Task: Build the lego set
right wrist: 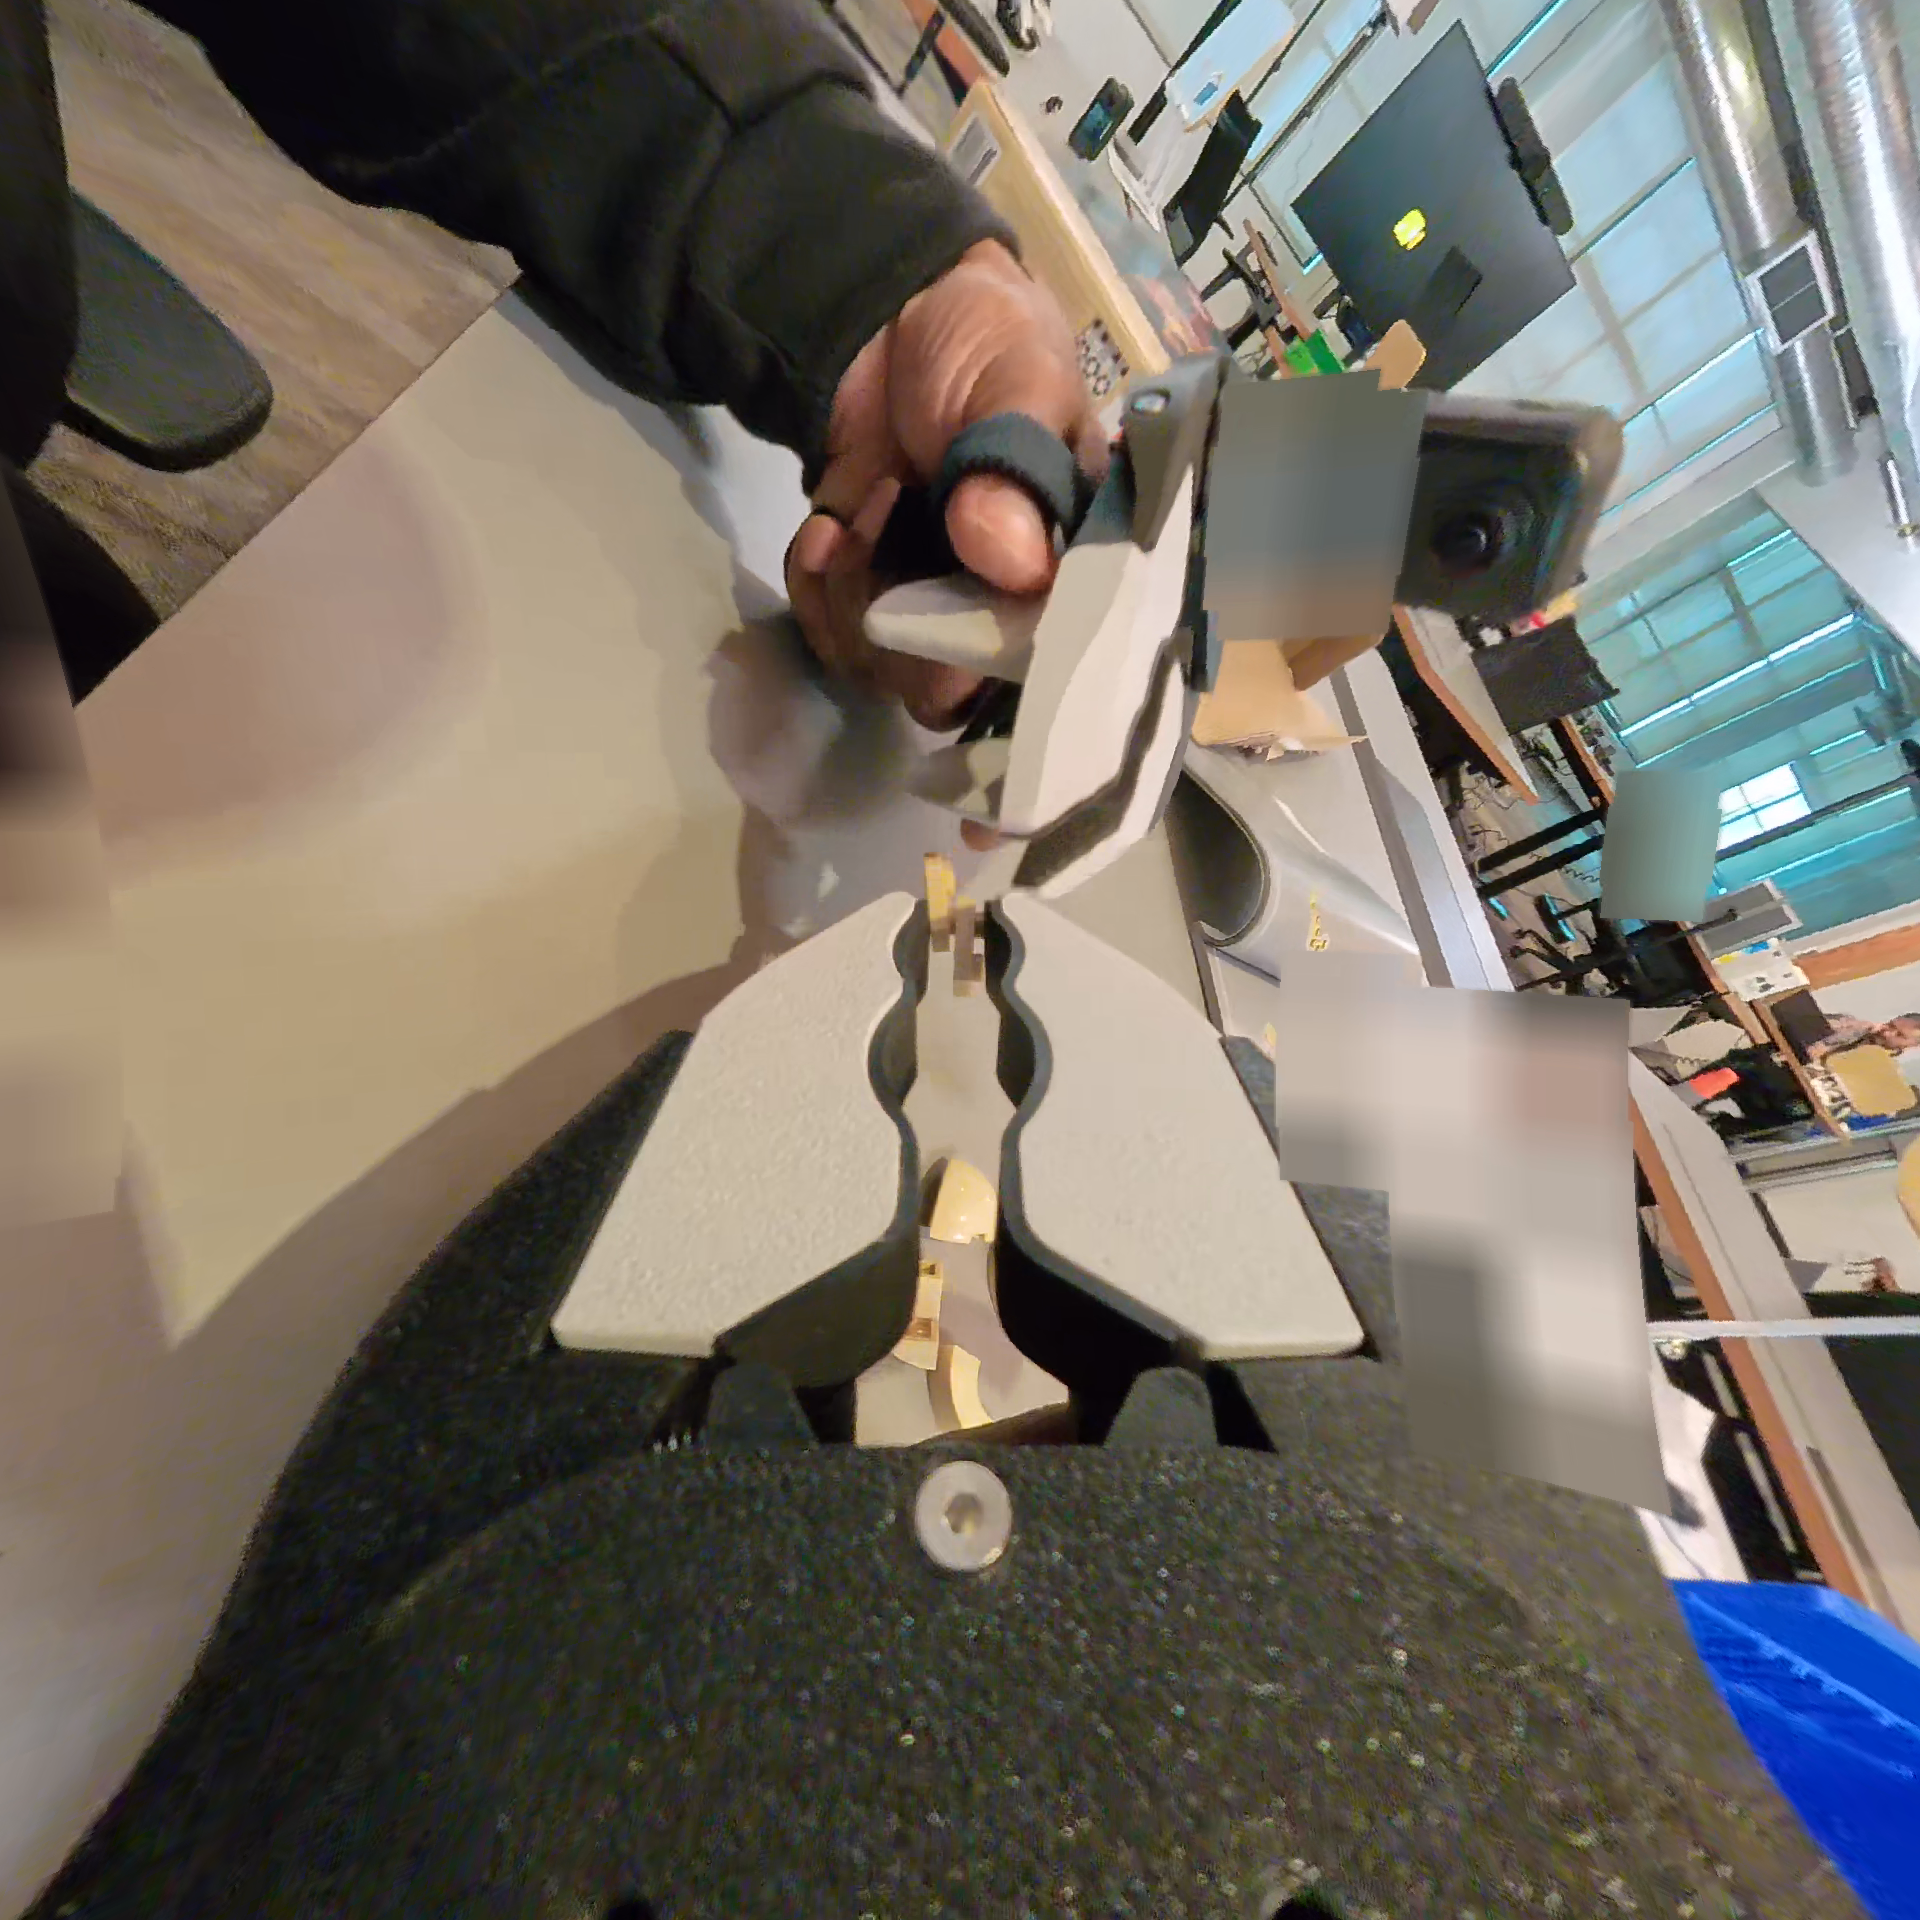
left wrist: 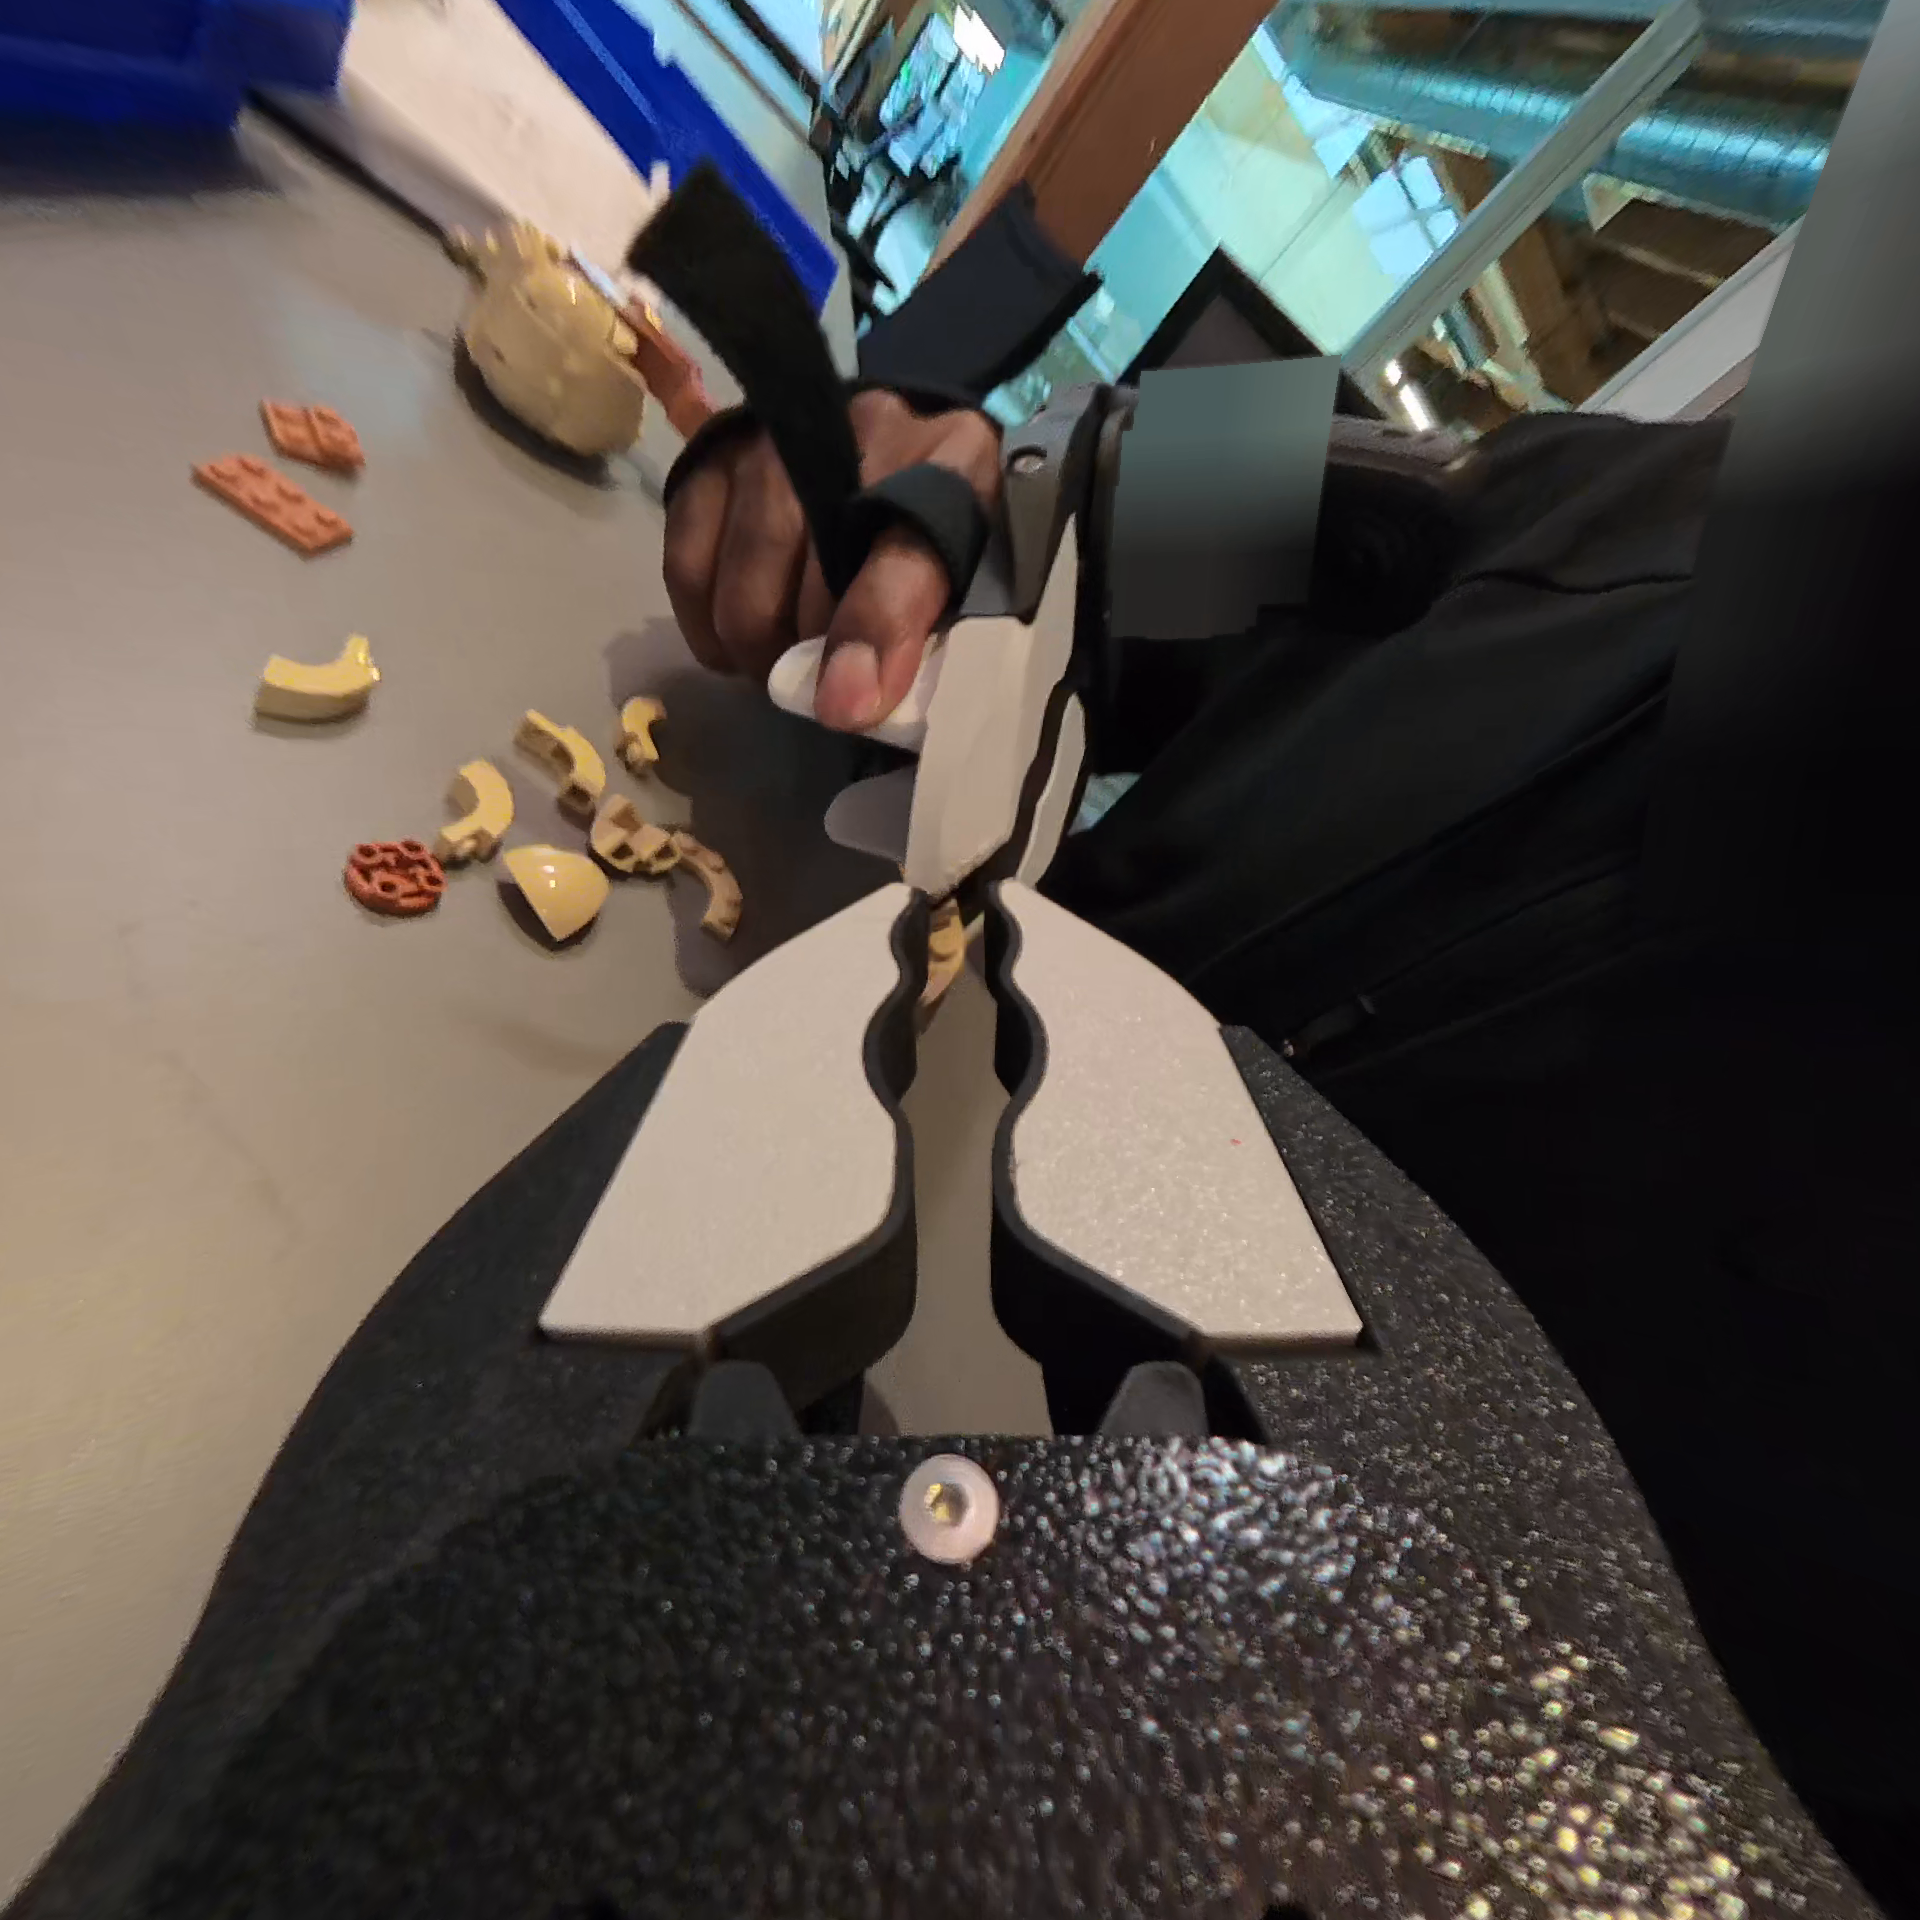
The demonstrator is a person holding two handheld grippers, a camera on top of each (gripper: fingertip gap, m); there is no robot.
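Open-plan lab or maker workspace. Right wrist view: large dark monitor (right wrist: pixel 1439 223) at 1 o'clock, silver ventilation ducts (right wrist: pixel 1766 177) overhead, long workbenches (right wrist: pixel 1049 208) at 12, cluttered desks (right wrist: pixel 1787 1049) at 3. Left wrist view: blue storage bins (left wrist: pixel 156 73) at 11, glazed partitions (left wrist: pixel 1455 156).
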